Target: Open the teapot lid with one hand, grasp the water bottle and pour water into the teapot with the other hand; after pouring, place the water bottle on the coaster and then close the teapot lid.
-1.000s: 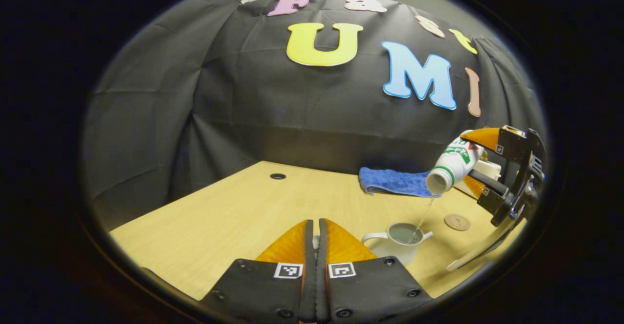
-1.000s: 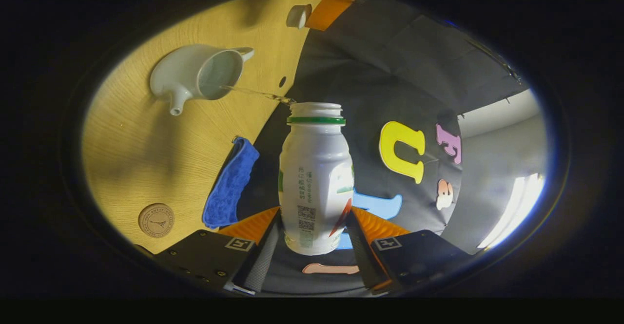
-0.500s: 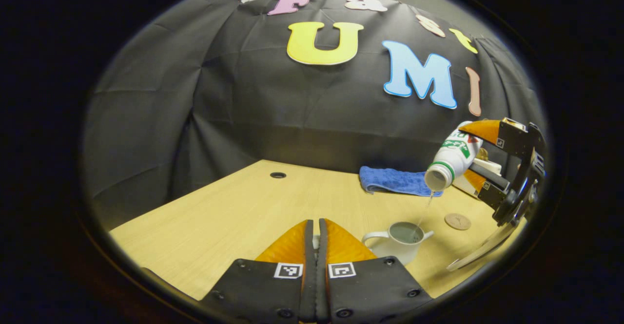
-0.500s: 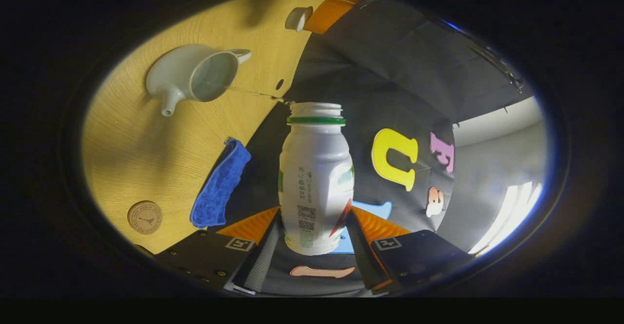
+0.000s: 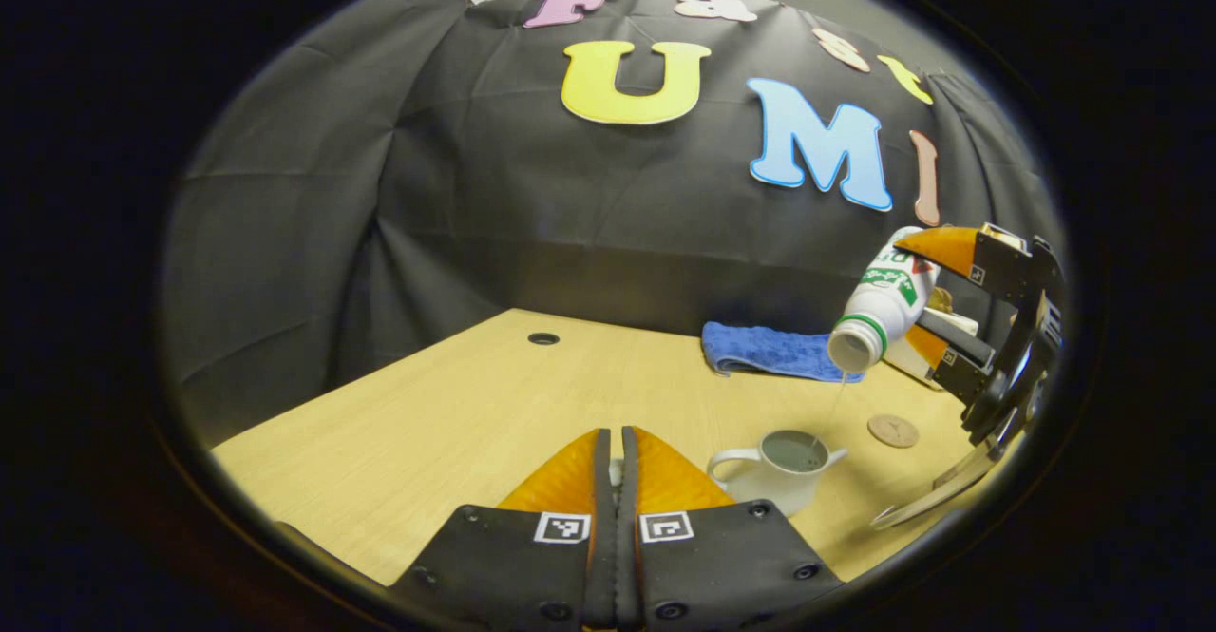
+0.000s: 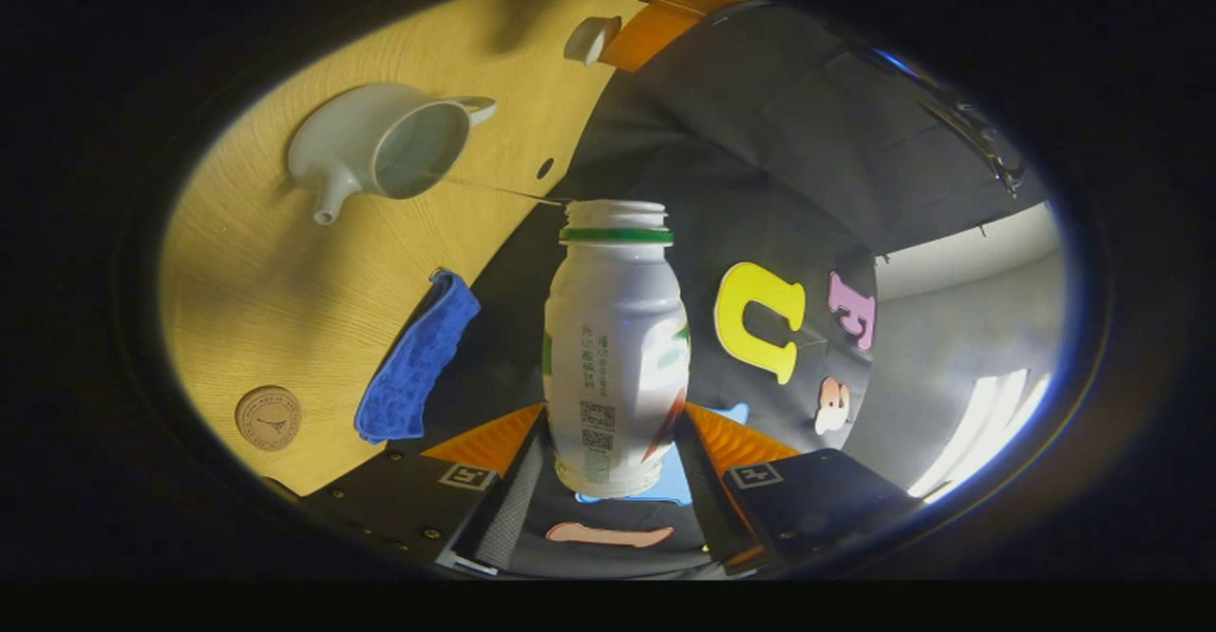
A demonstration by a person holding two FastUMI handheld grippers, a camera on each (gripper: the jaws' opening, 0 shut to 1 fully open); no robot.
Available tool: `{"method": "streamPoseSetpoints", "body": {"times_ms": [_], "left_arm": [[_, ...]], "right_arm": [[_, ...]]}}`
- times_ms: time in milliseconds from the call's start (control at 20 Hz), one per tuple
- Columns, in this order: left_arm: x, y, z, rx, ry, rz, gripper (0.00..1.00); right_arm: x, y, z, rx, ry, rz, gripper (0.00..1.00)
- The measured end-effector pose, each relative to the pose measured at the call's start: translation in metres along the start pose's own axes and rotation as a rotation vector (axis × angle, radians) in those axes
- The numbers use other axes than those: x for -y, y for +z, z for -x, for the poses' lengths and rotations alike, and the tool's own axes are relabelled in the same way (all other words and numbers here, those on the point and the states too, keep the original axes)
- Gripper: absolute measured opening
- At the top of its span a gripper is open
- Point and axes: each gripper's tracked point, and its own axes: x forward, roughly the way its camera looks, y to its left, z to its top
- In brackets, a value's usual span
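The white teapot (image 5: 781,480) stands open on the wooden table (image 5: 456,423), with water inside; in the right gripper view the teapot (image 6: 356,147) lies at upper left. My right gripper (image 6: 614,411) is shut on the white water bottle (image 6: 616,347), which is tipped mouth-down above the pot. A thin stream runs from its mouth into the opening. From the left gripper view, the bottle (image 5: 879,304) hangs at right in that gripper (image 5: 920,295). My left gripper (image 5: 616,437) is shut on the small white teapot lid (image 6: 588,39), held left of the pot. The round coaster (image 5: 892,430) lies right of the teapot.
A folded blue cloth (image 5: 771,352) lies at the back of the table, behind the teapot and coaster. A small round hole (image 5: 543,338) sits in the tabletop at the far left. The black booth wall rises right behind the table.
The bottle has risen a little and tipped further. The stream of water has thinned. My left gripper and the lid have stayed in place.
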Motion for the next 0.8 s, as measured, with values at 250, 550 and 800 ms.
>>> {"method": "streamPoseSetpoints", "body": {"times_ms": [250, 550, 800], "left_arm": [[-0.001, 0.001, -0.001, 0.000, 0.003, 0.006, 0.10], [-0.001, 0.002, 0.002, 0.003, 0.000, 0.017, 0.10], [0.001, 0.002, 0.002, 0.006, -0.007, 0.024, 0.10]], "right_arm": [[-0.005, 0.000, 0.000, -0.004, 0.012, -0.020, 0.74], [-0.053, 0.006, 0.009, -0.050, 0.174, -0.300, 0.74], [-0.081, 0.022, 0.020, -0.088, 0.301, -0.609, 0.74]]}}
